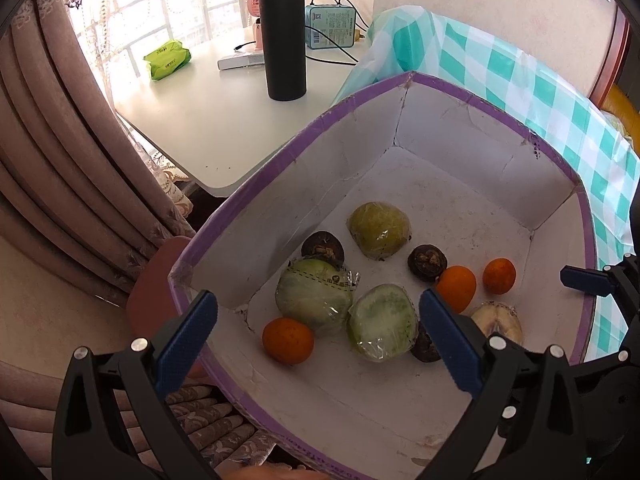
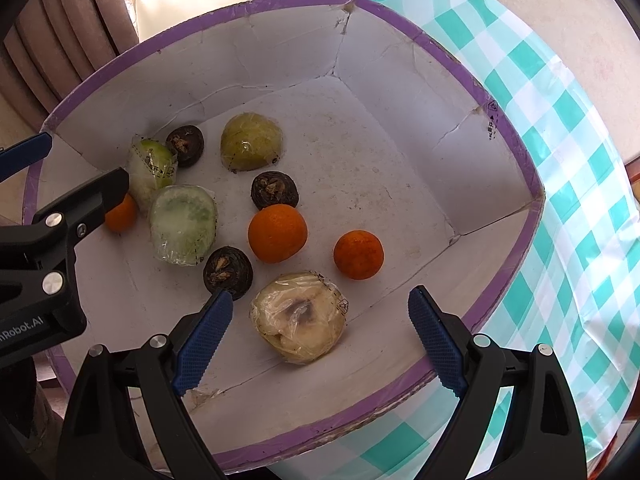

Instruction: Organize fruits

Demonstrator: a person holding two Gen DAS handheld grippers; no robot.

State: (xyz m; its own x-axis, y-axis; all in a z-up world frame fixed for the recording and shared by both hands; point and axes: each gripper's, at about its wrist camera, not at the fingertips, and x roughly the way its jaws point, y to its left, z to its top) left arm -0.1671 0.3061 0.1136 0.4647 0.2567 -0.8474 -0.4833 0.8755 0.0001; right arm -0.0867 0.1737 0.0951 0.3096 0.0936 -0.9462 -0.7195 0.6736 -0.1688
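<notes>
1. Below both of my grippers sits a big white cardboard box [image 2: 400, 92] with a purple rim, resting on a teal-checked cloth [image 2: 560, 184].
2. Beyond the box, a pale surface [image 1: 208, 120] carries a black flask [image 1: 285, 38].
3. My left gripper [image 1: 318, 336] hovers over the box's near-left corner, jaws spread wide and holding nothing.
4. My right gripper [image 2: 320, 336] hangs over the near-right side, jaws likewise parted and bare.
5. All the fruit lies loose on the box floor: three green wrapped halves [image 2: 184, 226], one pale wrapped half [image 2: 298, 316] right between my right jaws.
6. Three oranges [image 2: 277, 232] are scattered among them, well apart.
7. Three small dark round fruits [image 2: 228, 274] lie in between; one sits just beside the pale half.
8. Risks, as I judge them: slick film could let a half slip from the pads, round oranges may roll away when nudged, and closing on the pale half might also knock its dark neighbour.
</notes>
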